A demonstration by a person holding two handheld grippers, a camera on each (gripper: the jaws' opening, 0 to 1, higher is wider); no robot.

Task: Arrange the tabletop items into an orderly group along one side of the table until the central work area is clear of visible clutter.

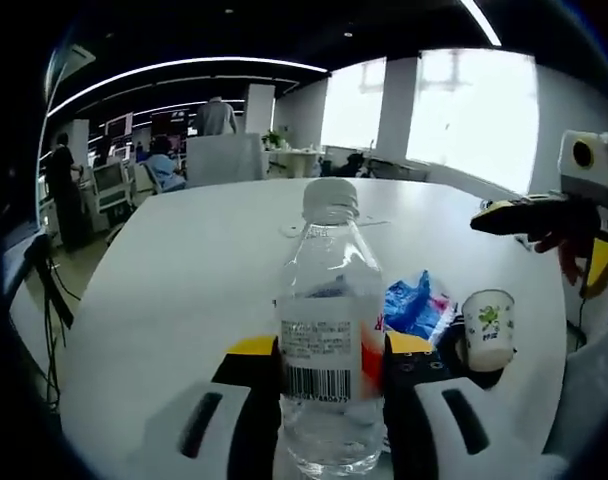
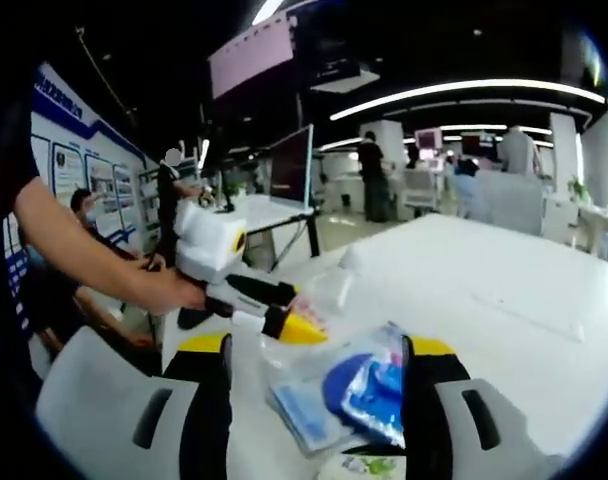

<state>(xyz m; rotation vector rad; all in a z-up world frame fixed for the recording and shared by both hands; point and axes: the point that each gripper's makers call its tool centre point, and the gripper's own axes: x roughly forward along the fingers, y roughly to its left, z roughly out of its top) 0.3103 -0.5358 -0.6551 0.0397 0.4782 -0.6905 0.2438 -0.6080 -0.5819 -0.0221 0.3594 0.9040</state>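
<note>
In the left gripper view, the left gripper (image 1: 329, 375) holds a clear bottle (image 1: 329, 330) upright at the lower centre, jaws pressed on both its sides. To its right stand a paper cup (image 1: 488, 328) and a blue packet (image 1: 414, 303) on the white table (image 1: 184, 270). In the right gripper view, the right gripper (image 2: 314, 385) has wide jaws around the packet (image 2: 349, 395) at the bottom centre; whether they touch it, I cannot tell.

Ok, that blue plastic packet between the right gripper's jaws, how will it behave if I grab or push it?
The blue plastic packet looks flat and thin, so it will probably flop and bend rather than lift stiffly. Its film looks glossy, so it may slip between the right gripper jaws. It seems light and should slide easily across the smooth white table when pushed.
</note>
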